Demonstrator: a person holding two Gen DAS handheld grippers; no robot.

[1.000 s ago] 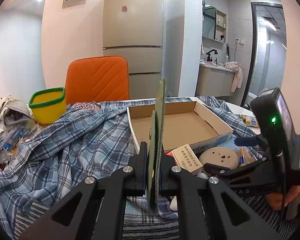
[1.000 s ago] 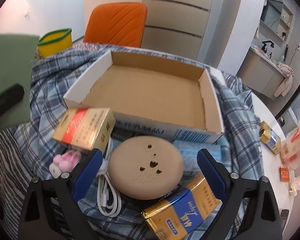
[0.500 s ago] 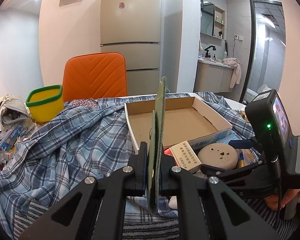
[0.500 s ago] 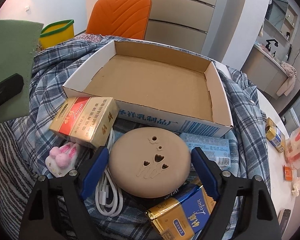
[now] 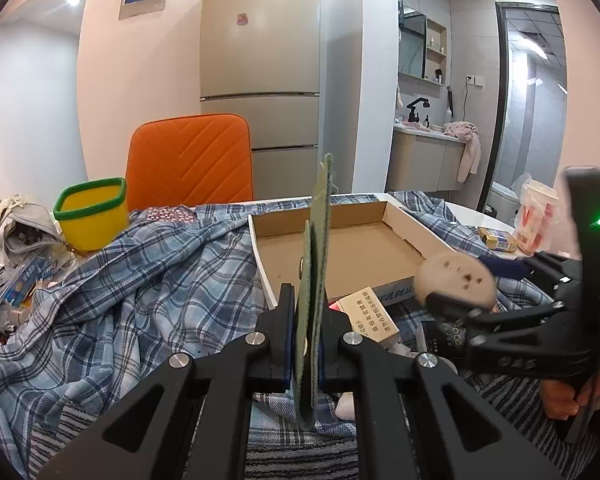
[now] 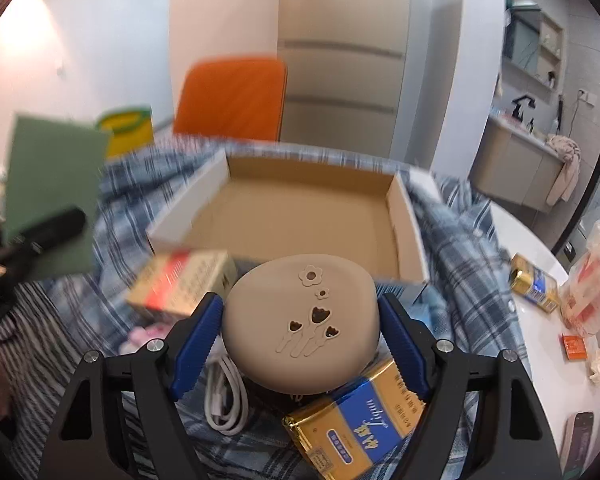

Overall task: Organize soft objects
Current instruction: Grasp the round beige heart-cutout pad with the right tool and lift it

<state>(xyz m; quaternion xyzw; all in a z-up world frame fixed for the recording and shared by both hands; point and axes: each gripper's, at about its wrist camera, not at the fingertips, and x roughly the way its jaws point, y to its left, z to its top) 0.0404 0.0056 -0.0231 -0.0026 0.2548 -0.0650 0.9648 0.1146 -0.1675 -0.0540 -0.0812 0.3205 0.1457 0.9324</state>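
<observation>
A cluttered tabletop (image 6: 540,248) draped in a plaid shirt (image 5: 140,280), seen from left to right. Beyond and to the left of the left tongs (image 5: 306,332) stand a yellow tub (image 5: 90,216) and an orange chair (image 5: 190,160). The left tongs are pressed together on a folded green cloth (image 5: 316,272), which stands upright and edge-on between the pads, exactly as it did a second ago.

The change is on the right. The right tongs (image 6: 300,330), spread wide around a tan round cushion (image 6: 302,320) a second ago, are closing, and their blue pads (image 6: 198,336) now touch or nearly touch its two sides. The cushion also sits higher against the cardboard box (image 6: 398,216) just beyond it, and the background is smeared, so it appears to be leaving the pile. For the sorting job, that likely means a second soft thing is on its way to the empty box.

Each camera fills a gap in the other. The right one shows the green cloth's broad flat face (image 6: 52,196), off to the left of its tongs, plus what lies beneath the cushion: a white cable (image 6: 224,404) and a gold-and-blue pack (image 6: 360,420), with a red-and-gold pack (image 6: 180,284) to the left. The left one shows the cushion (image 5: 454,280) from the side, raised above the clutter, and a hand (image 5: 576,396) on the right handle.
</observation>
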